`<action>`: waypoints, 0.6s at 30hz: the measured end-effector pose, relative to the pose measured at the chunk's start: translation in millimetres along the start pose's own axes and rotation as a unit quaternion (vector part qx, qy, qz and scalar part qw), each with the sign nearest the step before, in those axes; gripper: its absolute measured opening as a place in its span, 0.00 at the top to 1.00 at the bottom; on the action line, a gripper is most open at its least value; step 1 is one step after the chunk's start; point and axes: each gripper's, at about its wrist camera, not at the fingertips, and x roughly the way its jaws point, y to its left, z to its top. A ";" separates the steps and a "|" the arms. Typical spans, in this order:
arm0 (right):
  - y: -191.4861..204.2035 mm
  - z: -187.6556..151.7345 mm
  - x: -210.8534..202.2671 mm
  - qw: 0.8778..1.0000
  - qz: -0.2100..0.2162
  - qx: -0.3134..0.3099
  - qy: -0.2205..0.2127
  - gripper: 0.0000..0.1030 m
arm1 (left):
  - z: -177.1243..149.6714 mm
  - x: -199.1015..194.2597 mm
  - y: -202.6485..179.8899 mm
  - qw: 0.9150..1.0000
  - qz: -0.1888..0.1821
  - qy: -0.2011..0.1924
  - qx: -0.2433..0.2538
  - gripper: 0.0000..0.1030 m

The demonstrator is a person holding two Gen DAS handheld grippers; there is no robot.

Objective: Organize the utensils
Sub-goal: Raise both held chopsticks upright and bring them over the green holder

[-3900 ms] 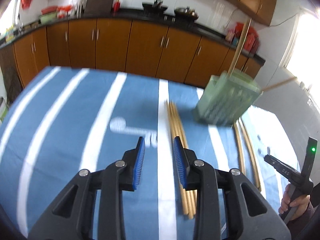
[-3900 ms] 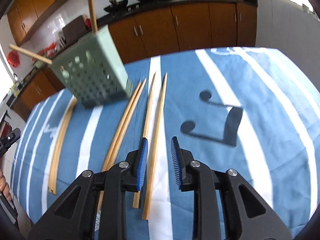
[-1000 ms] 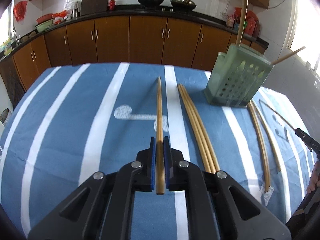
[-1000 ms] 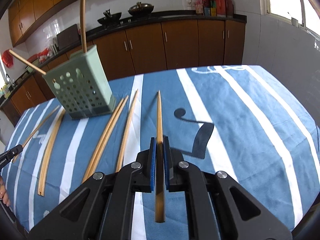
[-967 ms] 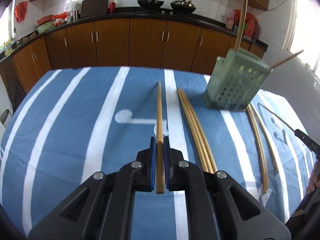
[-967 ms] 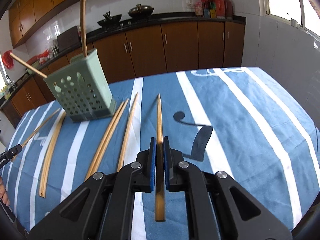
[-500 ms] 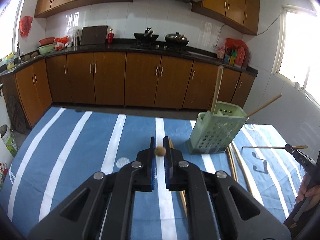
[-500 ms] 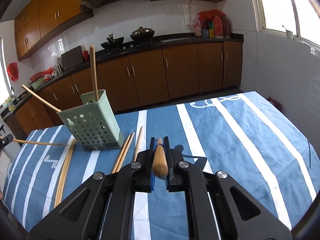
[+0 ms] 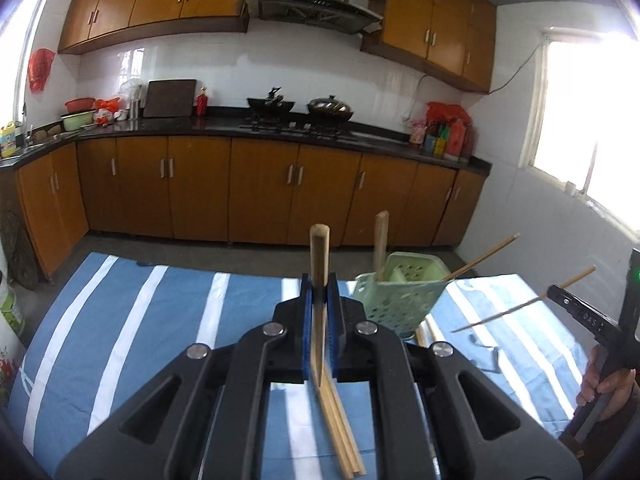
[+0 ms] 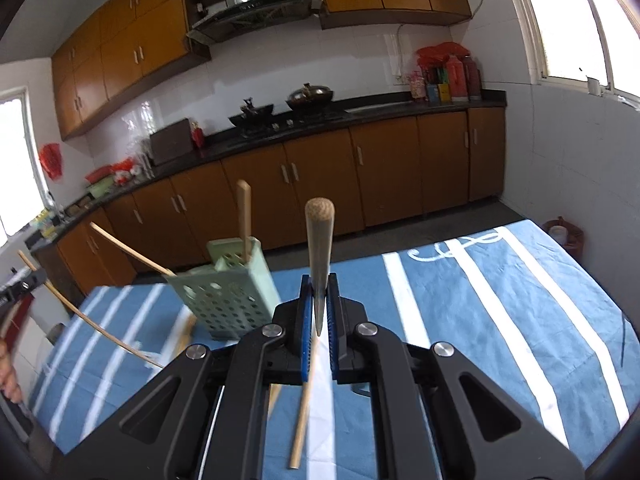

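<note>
Left gripper: clamped on one wooden chopstick, thick end up, tip hanging below the pads. Held above the blue striped tablecloth, just left of the green perforated holder.

Right gripper: likewise clamped on a second chopstick, thick end up, nearly vertical. Seen from the left wrist view as a thin stick slanting in from the right.

Holder: standing on the cloth, already carrying one upright chopstick and one leaning out over the rim.

Loose stock: a bundle of chopsticks on the cloth beneath the left gripper; one more under the right gripper.

Step in hand, judged: carrying both sticks to the holder for insertion.

Method advised: bring one stick at a time over the opening, tip down. Keep shaft near vertical so the tip clears the rim and the sticks already inside. Lower until the tip is well within before parting the pads. Avoid pushing sideways on the wall; light plastic, likely to tip or slide. Stagger the two hands to prevent the sticks crossing.
</note>
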 end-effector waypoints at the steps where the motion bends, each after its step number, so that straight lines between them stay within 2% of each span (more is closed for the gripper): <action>1: 2.6 4.7 -4.6 1.000 0.011 0.003 -0.004 0.93 | 3.9 -3.3 -3.4 1.000 -0.008 -0.004 -0.001 0.92; 5: 16.3 27.8 -23.1 0.997 0.068 0.011 -0.019 0.93 | 20.7 -14.3 -18.4 0.999 -0.036 -0.022 -0.004 0.92; 9: 30.3 47.4 -36.3 0.994 0.100 0.004 -0.039 0.93 | 42.0 -24.6 -37.5 0.997 -0.052 -0.056 0.001 0.92; 14: 46.1 67.9 -29.4 0.993 0.104 -0.004 -0.054 0.93 | 70.9 -19.0 -53.0 0.994 -0.047 -0.095 -0.019 0.92; 18: 54.5 78.0 -10.4 0.994 0.095 -0.015 -0.043 0.93 | 90.2 -6.6 -63.0 0.990 -0.025 -0.133 -0.028 0.92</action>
